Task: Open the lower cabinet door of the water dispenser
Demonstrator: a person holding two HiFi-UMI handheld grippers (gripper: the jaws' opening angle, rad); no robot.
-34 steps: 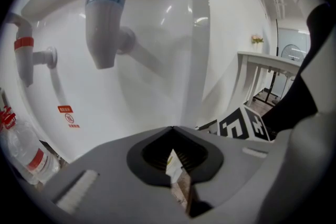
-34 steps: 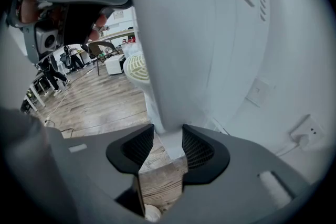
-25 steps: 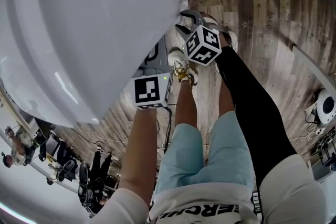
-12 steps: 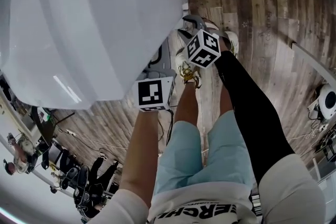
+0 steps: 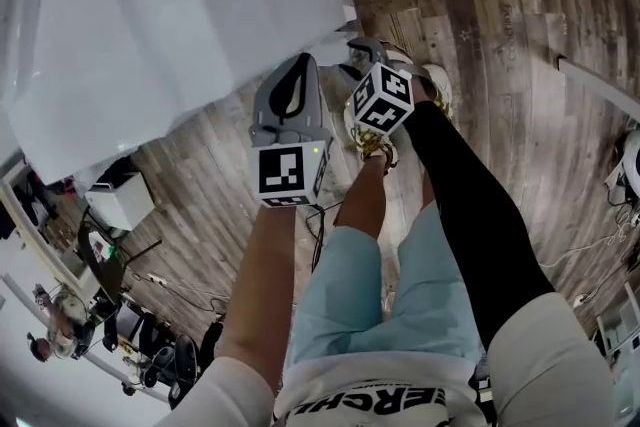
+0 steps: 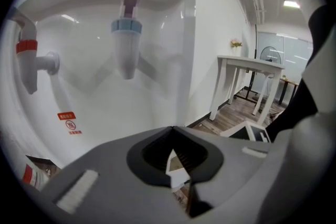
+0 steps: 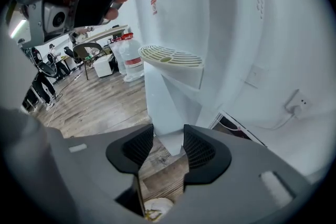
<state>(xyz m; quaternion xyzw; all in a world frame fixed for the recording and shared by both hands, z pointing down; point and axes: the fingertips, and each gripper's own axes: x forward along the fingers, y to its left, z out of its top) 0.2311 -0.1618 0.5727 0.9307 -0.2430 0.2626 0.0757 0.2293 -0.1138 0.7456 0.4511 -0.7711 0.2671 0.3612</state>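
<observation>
The water dispenser [image 5: 180,25] fills the upper left of the head view, and the person stands tight against it with both tools lowered toward its front. The left hand-held gripper [image 6: 176,161] is clenched on nothing, its pads pressed together. In its own view it points at the tap recess, with the red tap [image 6: 27,57] at far left and the blue tap [image 6: 126,39] left of centre. The right hand-held gripper [image 7: 168,147] is released, its jaws apart with nothing held between them. It is aimed lower, where the lower cabinet door [image 7: 159,105] sits under the drip tray [image 7: 170,56] at the centre of its view. The door looks shut, and I cannot make out a handle or seam.

The pull does not seem to have begun. My worry is the grip. A white corner edge lines up between the open jaws, and if that is the fixed body and not the door's edge, closing and pulling would drag or rock the whole unit. The plastic looks smooth, so the pads could slide off mid-pull. The clenched left tool hangs near the taps, and a jerk could knock one. The person's legs also stand close in front, where a swinging door might catch.
</observation>
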